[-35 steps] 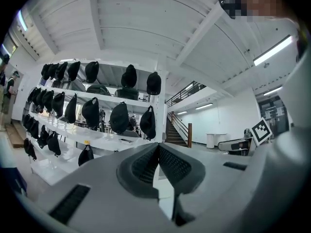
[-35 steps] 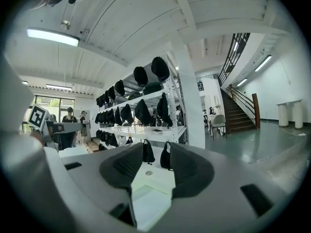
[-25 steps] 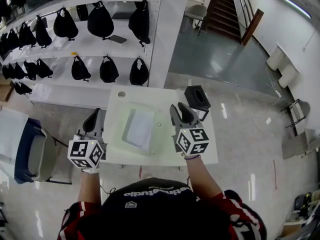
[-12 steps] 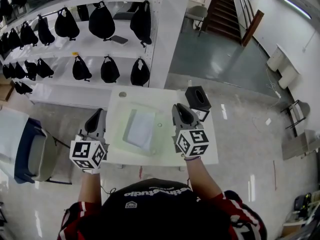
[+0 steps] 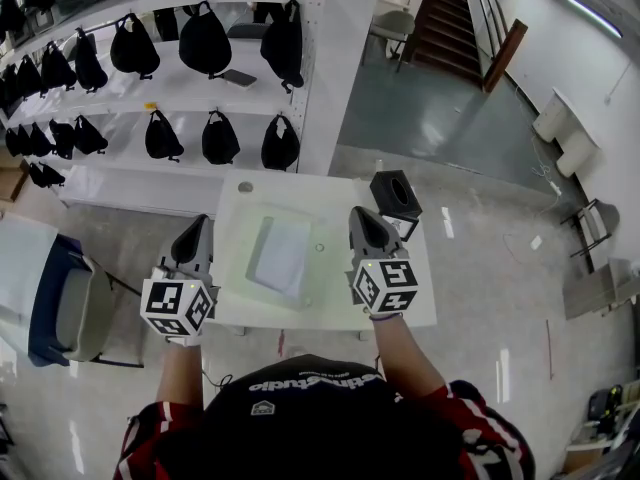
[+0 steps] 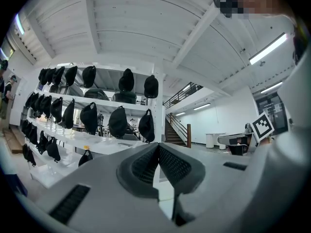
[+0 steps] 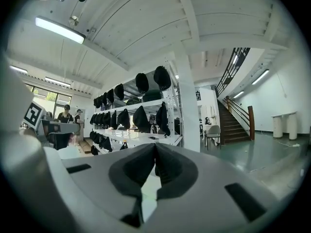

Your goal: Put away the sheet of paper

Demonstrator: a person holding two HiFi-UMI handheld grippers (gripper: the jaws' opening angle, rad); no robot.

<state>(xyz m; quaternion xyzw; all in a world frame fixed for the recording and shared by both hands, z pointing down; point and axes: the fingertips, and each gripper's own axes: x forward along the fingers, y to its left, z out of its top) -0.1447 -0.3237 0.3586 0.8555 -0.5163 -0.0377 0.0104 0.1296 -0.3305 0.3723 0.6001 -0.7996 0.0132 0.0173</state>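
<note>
A white sheet of paper (image 5: 281, 253) lies inside a clear plastic sleeve (image 5: 255, 283) on the small white table (image 5: 400, 308). My left gripper (image 5: 197, 226) hovers at the table's left edge, jaws shut with nothing between them. My right gripper (image 5: 360, 216) hovers over the table's right part, to the right of the sleeve, jaws shut and empty. Both grippers are raised and tilted up: the left gripper view shows its own closed tips (image 6: 158, 147) against the shelves, and the right gripper view shows its closed tips (image 7: 155, 147) the same way. Neither touches the paper.
A black box (image 5: 394, 194) stands at the table's far right corner. White shelves (image 5: 150, 93) with several hanging black bags lie beyond the table. A chair (image 5: 70, 313) stands to the left. A staircase (image 5: 450, 18) rises at the far right.
My right gripper's jaws have closed from partly open to shut. Both grippers drifted slightly forward and up.
</note>
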